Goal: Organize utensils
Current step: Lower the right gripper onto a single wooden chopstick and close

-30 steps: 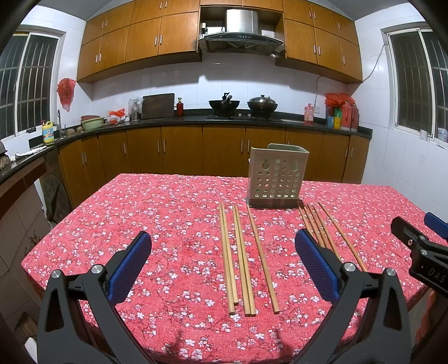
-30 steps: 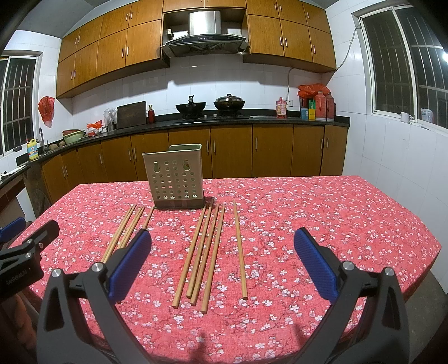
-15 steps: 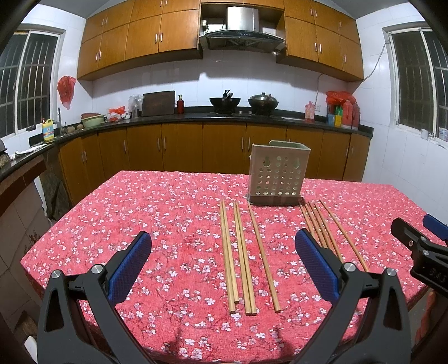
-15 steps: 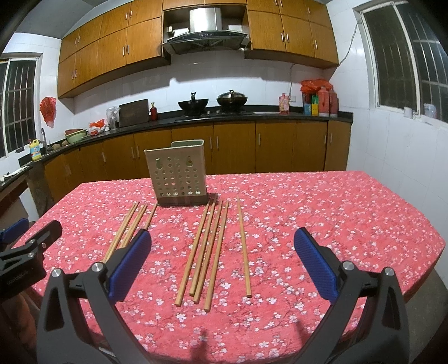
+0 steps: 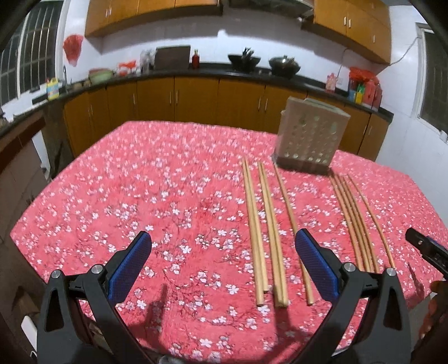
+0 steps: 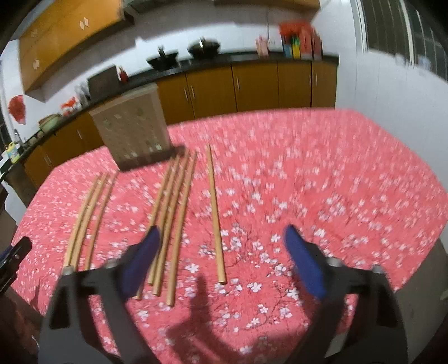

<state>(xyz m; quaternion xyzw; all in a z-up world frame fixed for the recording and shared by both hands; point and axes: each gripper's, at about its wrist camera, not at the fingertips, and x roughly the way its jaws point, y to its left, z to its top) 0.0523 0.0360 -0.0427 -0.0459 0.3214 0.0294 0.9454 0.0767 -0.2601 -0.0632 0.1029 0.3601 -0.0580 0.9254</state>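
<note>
In the left wrist view, the left gripper (image 5: 222, 266) is being held open and empty; the chopsticks (image 5: 268, 232) are lying lengthwise just ahead, slightly right. In the right wrist view, the right gripper (image 6: 222, 259), just narrowed yet empty, is being aimed over one pale wooden chopstick (image 6: 215, 218) near the holder (image 6: 131, 131).

I see white walls (image 5: 252, 30) | wooden upper cabinets (image 5: 156, 14) | base cabinets (image 5: 196, 100) beneath a dark counter (image 5: 179, 73) | barred window (image 5: 30, 64) on the left | table in a red floral cloth (image 5: 140, 196)
</note>
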